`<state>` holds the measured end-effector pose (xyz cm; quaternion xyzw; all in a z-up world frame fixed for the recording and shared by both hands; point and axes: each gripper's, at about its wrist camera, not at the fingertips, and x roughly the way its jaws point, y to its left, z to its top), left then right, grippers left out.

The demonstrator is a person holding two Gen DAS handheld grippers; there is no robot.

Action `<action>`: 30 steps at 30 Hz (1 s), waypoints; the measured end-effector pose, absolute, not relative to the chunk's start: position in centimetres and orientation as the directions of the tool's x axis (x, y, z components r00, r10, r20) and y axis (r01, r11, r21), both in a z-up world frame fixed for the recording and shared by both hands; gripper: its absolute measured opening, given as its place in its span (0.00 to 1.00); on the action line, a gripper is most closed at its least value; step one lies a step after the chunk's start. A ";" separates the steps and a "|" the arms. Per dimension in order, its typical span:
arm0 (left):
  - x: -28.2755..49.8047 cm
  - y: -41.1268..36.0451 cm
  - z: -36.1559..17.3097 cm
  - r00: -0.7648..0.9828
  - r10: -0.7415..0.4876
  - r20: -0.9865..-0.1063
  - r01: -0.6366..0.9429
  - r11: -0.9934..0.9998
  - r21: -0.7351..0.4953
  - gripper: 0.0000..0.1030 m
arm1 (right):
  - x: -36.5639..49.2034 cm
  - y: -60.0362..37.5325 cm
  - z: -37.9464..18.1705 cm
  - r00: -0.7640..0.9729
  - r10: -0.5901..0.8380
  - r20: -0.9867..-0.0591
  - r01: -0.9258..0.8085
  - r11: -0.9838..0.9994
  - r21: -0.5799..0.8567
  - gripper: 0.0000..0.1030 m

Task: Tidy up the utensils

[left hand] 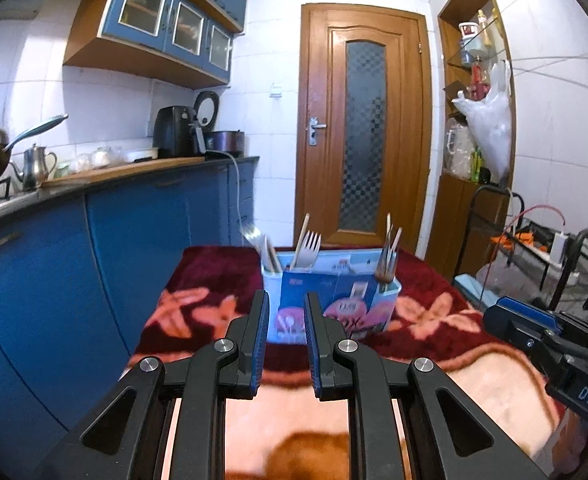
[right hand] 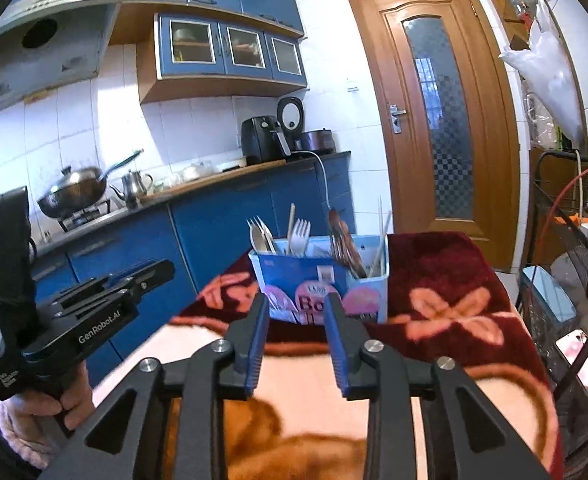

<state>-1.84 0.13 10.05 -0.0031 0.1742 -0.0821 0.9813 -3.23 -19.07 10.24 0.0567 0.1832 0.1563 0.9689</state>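
Note:
A light blue utensil box (left hand: 334, 296) (right hand: 294, 276) stands on a dark red flowered blanket (left hand: 434, 320). Its compartments hold white plastic forks (left hand: 308, 248), a spoon and fork (right hand: 260, 236) at the left, dark metal utensils (right hand: 344, 248) and pale chopsticks (right hand: 380, 236) at the right. My left gripper (left hand: 286, 300) sits just in front of the box, its jaws slightly apart with nothing between them. My right gripper (right hand: 296, 302) is also short of the box, with its jaws wider apart and empty. A hand (right hand: 34, 412) holds the left gripper's handle.
Blue kitchen cabinets and a counter (left hand: 134, 168) run along the left, with a wok (right hand: 74, 194), a kettle and an air fryer (right hand: 260, 140). A wooden door (left hand: 364, 120) is behind the table. A wire rack with cables (right hand: 566, 240) stands at the right.

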 end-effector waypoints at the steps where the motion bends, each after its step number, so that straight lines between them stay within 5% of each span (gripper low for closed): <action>1: -1.9 0.0 9.3 0.925 -0.152 -0.348 0.151 0.988 -0.029 0.18 | -3.3 -18.9 9.7 0.890 0.309 -0.336 -0.273 0.950 0.149 0.35; 7: -1.1 0.2 5.6 0.904 -0.145 -0.403 0.134 0.989 -0.055 0.27 | -3.0 -18.8 6.4 0.901 0.257 -0.351 -0.232 0.966 0.111 0.44; 14: -0.1 0.2 2.7 0.904 -0.085 -0.418 0.072 0.996 -0.045 0.50 | -2.1 -19.3 3.4 0.910 0.184 -0.373 -0.160 0.983 0.093 0.62; 19: 0.4 0.3 1.6 0.904 -0.053 -0.424 0.039 0.998 -0.043 0.56 | -1.8 -19.9 2.1 0.919 0.142 -0.369 -0.116 0.989 0.092 0.73; 30: 0.8 0.4 0.5 0.900 -0.019 -0.435 0.002 0.999 -0.040 0.60 | -1.8 -20.0 1.5 0.922 0.129 -0.366 -0.102 0.990 0.093 0.76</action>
